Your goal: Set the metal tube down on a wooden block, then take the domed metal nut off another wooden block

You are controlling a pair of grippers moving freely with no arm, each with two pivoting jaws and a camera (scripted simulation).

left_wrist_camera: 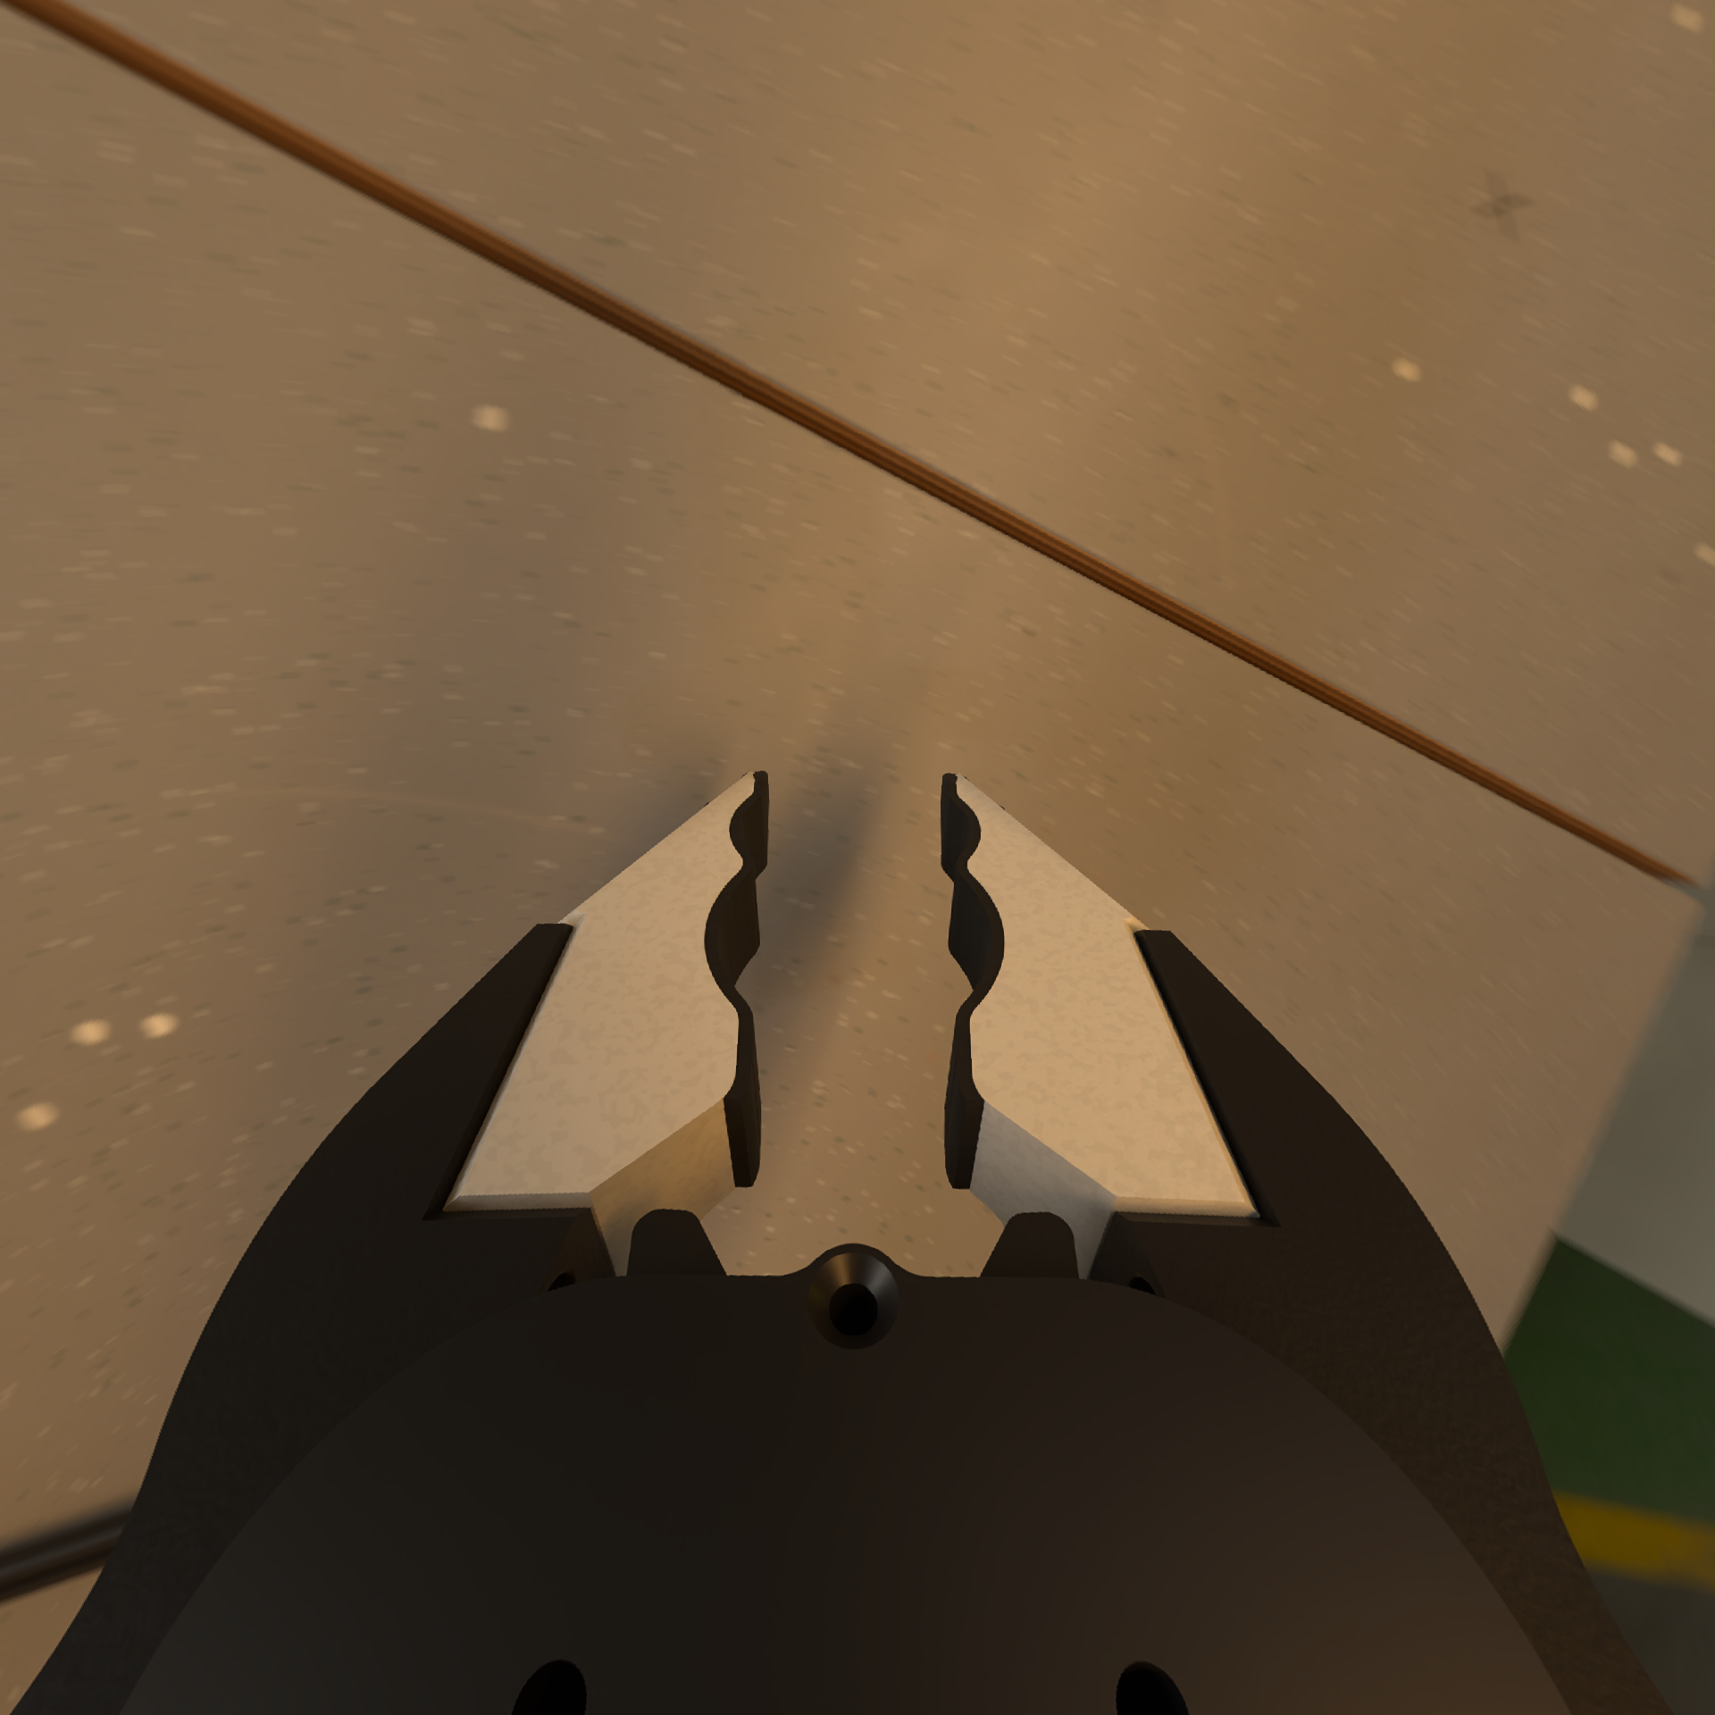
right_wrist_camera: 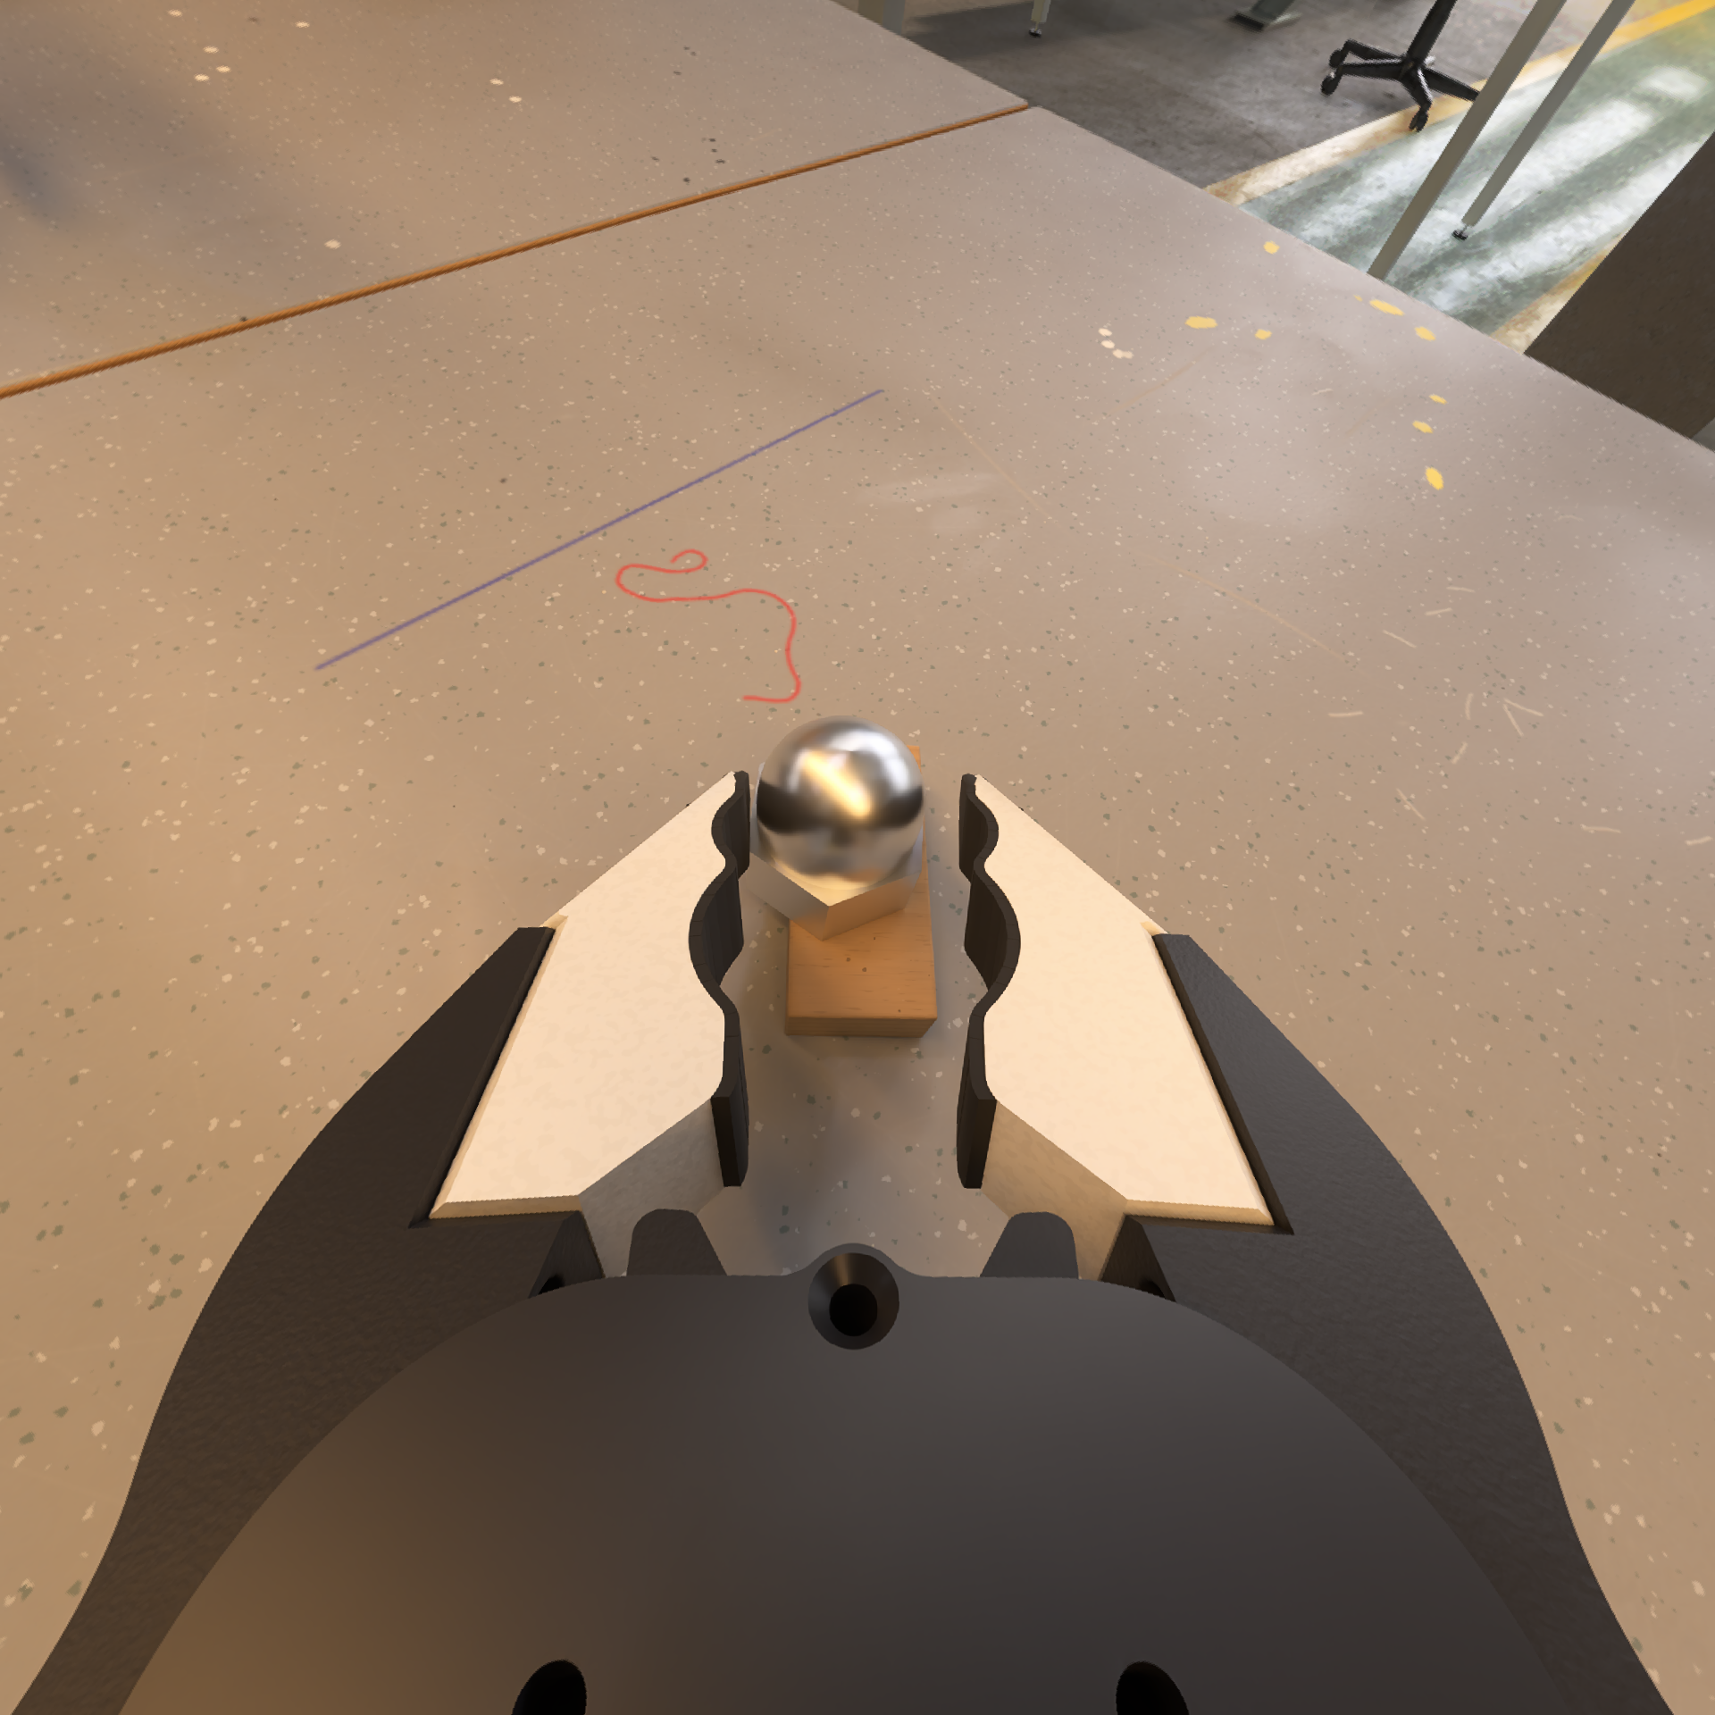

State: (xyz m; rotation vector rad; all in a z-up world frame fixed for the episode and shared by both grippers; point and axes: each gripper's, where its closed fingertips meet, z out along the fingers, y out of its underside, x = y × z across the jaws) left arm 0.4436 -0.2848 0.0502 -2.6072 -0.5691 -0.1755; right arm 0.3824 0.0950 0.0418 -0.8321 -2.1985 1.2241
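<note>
In the right wrist view a shiny domed metal nut (right_wrist_camera: 840, 817) stands on the far end of a small wooden block (right_wrist_camera: 858, 984) on the speckled table. My right gripper (right_wrist_camera: 854, 780) is open, and its fingertips flank the nut. The left finger (right_wrist_camera: 733, 835) is at the nut's side, while a gap shows on the right. My left gripper (left_wrist_camera: 854, 780) is open and empty, close above bare tabletop. A dark thin bar (left_wrist_camera: 56, 1554) shows at the lower left edge of the left wrist view; I cannot tell what it is. No metal tube is clearly seen.
An orange seam (left_wrist_camera: 835, 427) crosses the table and also shows in the right wrist view (right_wrist_camera: 464, 264). The table edge (left_wrist_camera: 1615, 1067) drops to a green and yellow floor at the right. A red scribble (right_wrist_camera: 724, 603) and a blue line (right_wrist_camera: 594, 534) mark the table beyond the nut. A chair base (right_wrist_camera: 1401, 70) stands far off.
</note>
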